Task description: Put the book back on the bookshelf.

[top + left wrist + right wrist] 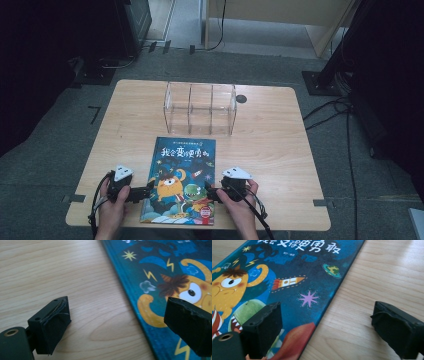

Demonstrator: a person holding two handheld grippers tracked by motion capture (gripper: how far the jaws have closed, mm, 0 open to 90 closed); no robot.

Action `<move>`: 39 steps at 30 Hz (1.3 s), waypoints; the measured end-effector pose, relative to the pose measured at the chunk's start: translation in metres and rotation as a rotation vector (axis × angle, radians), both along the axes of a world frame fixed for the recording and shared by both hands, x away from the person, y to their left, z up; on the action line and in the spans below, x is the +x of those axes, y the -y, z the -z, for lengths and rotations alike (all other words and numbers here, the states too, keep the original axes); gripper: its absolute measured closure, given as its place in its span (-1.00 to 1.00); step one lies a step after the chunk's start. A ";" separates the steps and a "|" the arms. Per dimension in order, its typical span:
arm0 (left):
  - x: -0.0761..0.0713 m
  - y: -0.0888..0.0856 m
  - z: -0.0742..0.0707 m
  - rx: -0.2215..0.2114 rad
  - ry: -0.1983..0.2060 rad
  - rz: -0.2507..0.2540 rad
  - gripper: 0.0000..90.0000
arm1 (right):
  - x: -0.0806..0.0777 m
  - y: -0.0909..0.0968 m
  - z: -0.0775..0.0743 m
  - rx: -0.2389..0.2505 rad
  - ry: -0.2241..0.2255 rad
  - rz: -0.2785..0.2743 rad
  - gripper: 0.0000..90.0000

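Observation:
A blue picture book with cartoon monsters lies flat near the table's front edge. My left gripper is at the book's left edge, held in a hand. In the left gripper view it is open, one jaw over bare wood and the other over the cover. My right gripper is at the book's right edge. In the right gripper view it is open, straddling the edge of the book, with nothing gripped between the jaws.
A clear plastic organiser with three compartments stands on the wooden table behind the book. A small dark round spot sits on the tabletop beside it. Cables run over the floor at the right.

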State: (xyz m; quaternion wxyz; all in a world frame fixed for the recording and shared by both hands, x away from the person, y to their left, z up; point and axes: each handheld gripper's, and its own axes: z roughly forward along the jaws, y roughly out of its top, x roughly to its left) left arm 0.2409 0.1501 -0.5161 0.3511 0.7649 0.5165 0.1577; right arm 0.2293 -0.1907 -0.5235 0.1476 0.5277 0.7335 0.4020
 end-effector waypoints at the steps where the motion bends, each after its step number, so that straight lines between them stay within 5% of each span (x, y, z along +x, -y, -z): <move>1: 0.000 0.000 0.000 0.000 0.000 0.000 -0.84 | 0.000 -0.002 0.000 0.000 0.003 0.004 -0.73; 10: -0.003 0.020 0.000 -0.012 -0.003 0.049 -0.84 | -0.001 -0.015 0.001 0.043 0.010 -0.013 -0.72; 17: -0.005 0.031 0.000 -0.083 -0.024 0.151 -0.84 | -0.001 -0.024 0.002 0.080 0.005 -0.030 -0.70; 20: -0.005 0.034 0.000 -0.053 -0.019 0.149 -0.86 | -0.002 -0.028 0.002 0.078 0.006 -0.025 -0.66; 26: -0.007 0.036 0.000 -0.025 -0.011 0.145 -0.83 | -0.004 -0.026 0.001 0.078 0.013 0.035 -0.35; 32: -0.006 0.032 -0.001 -0.051 -0.018 0.127 -0.74 | -0.003 -0.018 0.001 0.151 -0.021 0.129 0.11; 39: -0.007 0.032 -0.001 -0.041 -0.008 0.126 -0.68 | -0.003 -0.012 -0.002 0.206 -0.029 0.157 0.28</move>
